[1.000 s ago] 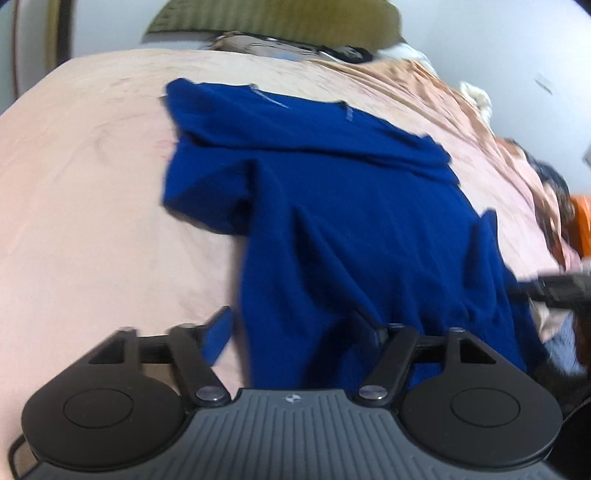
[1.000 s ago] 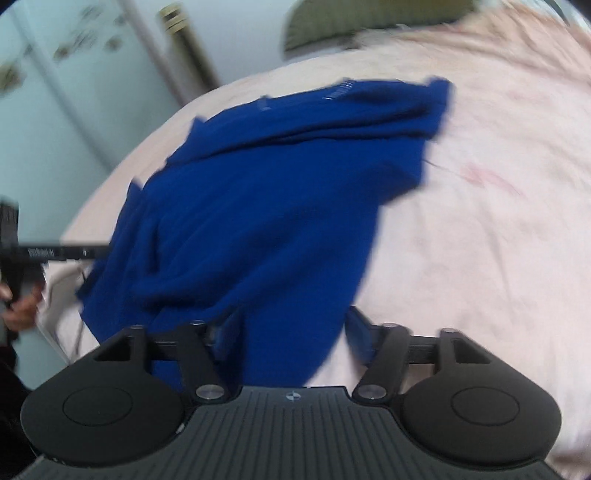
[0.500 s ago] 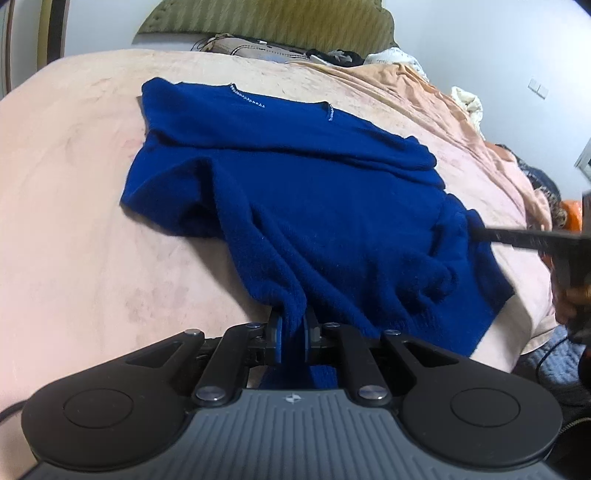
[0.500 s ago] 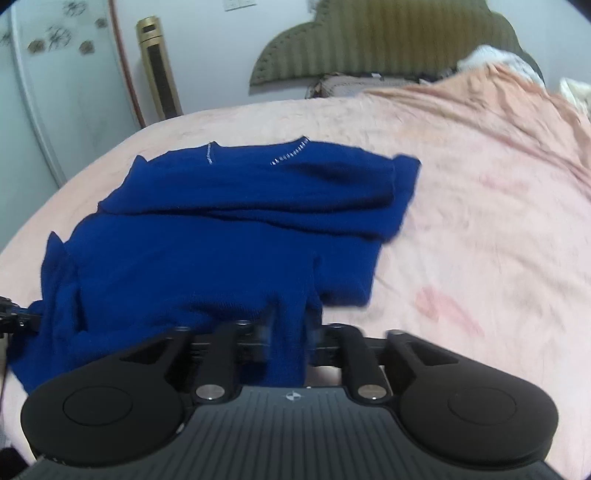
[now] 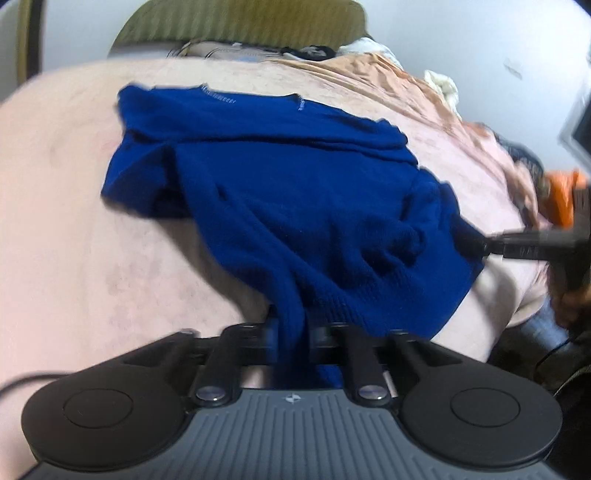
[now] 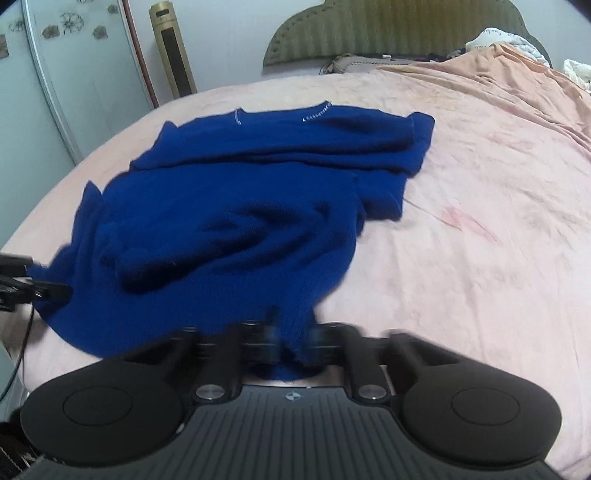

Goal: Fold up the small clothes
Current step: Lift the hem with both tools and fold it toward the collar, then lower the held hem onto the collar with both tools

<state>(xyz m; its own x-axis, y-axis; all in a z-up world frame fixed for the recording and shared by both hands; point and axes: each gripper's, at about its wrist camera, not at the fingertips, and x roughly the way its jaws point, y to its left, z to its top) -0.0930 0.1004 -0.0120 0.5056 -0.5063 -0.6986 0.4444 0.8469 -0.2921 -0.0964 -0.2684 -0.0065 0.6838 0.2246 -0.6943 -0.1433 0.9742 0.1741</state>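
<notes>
Both hand-held grippers bite the near hem of a blue sweater (image 5: 295, 192) spread across a peach-covered bed (image 5: 74, 221), one corner apiece, apparently set to carry that edge away toward the collar for a fold. The left gripper (image 5: 291, 332) is clamped tight on a bunched rope of knit that rises straight from its jaws. The right gripper (image 6: 291, 343), its jaws having just been closing, pinches the opposite corner of the hem in the same way. Beyond the fingers the garment lies rumpled, sleeves tucked inward, its collar farthest off, toward the green headboard (image 6: 388, 29). Motion blur smears both sets of fingertips, and the hem between the two grips drops out of sight below each camera.
</notes>
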